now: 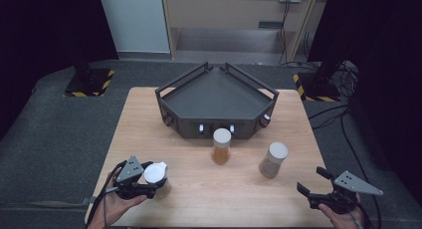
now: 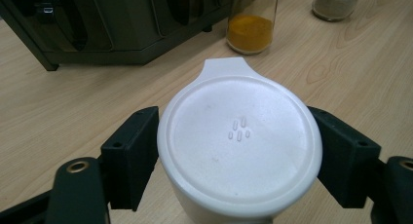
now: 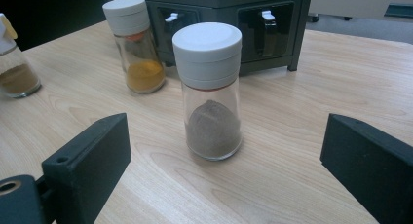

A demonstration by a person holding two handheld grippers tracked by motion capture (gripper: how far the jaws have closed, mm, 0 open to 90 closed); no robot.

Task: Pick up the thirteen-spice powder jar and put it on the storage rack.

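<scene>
Gripping jar lid (image 2: pixel 238 143) (yellow powder (image 2: pixel 249 33) beyond)

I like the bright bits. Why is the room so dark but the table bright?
High view: light falls on the table, the room's sides go black. Left gripper view: the white lid looks bright and sharp, the orange jar behind slightly soft. Right gripper view: soft, even light.

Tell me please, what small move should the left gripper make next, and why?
Probably lift straight up. The left gripper has its jaws at both sides of the white-lidded jar, seemingly touching it, so the grasp looks set. The jar stands on the table, while the dark tray ahead has room.
</scene>
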